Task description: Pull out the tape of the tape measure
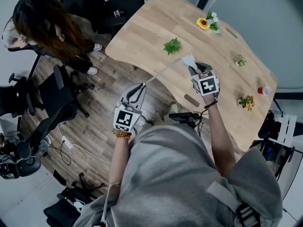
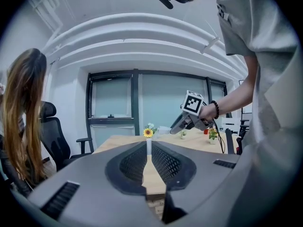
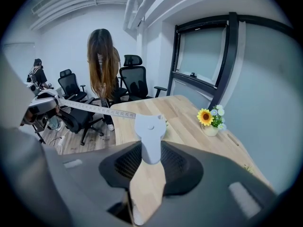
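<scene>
Two grippers are sharing the work. The right gripper is clamping the pale grey tape measure between its jaws and holding it in the air just over the near edge of the table. The left gripper is pinching the free end of the tape, its jaws pressed together on the thin strip, out beyond that edge and above the wooden floor. The tape is running taut and straight between them, already partly drawn.

To do this well, the left gripper is probably best drawing directly away along the tape's own line, flat and without twisting. The right one needs to be holding the case steady rather than following. A firm pinch matters, since a slipped end would likely snap back into the case.

The table is carrying little near the work. A green sprig is sitting toward its middle, a sunflower pot is standing by the far edge, and a red cup is standing at the right edge. Beyond the left corner, a person with long hair is sitting among black office chairs.
</scene>
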The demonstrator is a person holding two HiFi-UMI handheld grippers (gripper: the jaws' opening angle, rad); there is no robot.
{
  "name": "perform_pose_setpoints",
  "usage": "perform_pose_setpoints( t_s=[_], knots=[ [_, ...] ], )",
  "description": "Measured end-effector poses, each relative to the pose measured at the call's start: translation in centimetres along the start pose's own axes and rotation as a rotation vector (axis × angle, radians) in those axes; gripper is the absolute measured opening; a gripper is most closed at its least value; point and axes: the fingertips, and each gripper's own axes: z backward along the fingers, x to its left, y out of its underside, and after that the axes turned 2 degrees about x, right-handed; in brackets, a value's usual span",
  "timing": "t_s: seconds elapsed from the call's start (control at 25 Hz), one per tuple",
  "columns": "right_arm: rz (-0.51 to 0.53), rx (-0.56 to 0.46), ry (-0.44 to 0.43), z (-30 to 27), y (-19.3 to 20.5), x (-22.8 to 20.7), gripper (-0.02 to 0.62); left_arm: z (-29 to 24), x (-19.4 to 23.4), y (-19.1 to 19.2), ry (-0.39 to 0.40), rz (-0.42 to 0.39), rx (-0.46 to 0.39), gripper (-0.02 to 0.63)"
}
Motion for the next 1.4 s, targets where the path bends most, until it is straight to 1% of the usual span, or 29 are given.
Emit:
perform_pose_setpoints(
  t_s=[0.28, 0.52, 0.92, 1.12, 1.4],
  knots=[
    [-0.011, 0.005, 0.004, -0.3, 0.0, -0.2, 0.13, 0.1, 0.2, -0.1, 0.002, 0.001, -0.001, 0.037],
    [-0.032, 0.009, 0.024, -0.3, 0.2, -1.7, 0.13, 0.5, 1.6, 0.0, -0.026, 0.023, -0.005, 0.037],
    [-0.042, 0.005, 0.031, -0.2, 0.1, -1.8, 0.13, 0.9, 1.8, 0.1, -0.033, 0.019, -0.003, 0.035],
    [-0.053, 0.01, 0.051, -0.1, 0.4, -2.6, 0.13, 1.9, 2.8, 0.3, -0.068, 0.041, -0.006, 0.037],
    [-0.045, 0.013, 0.053, -0.2, 0.7, -3.1, 0.13, 2.1, 2.7, 0.9, -0.075, 0.038, 0.002, 0.036]
  ],
)
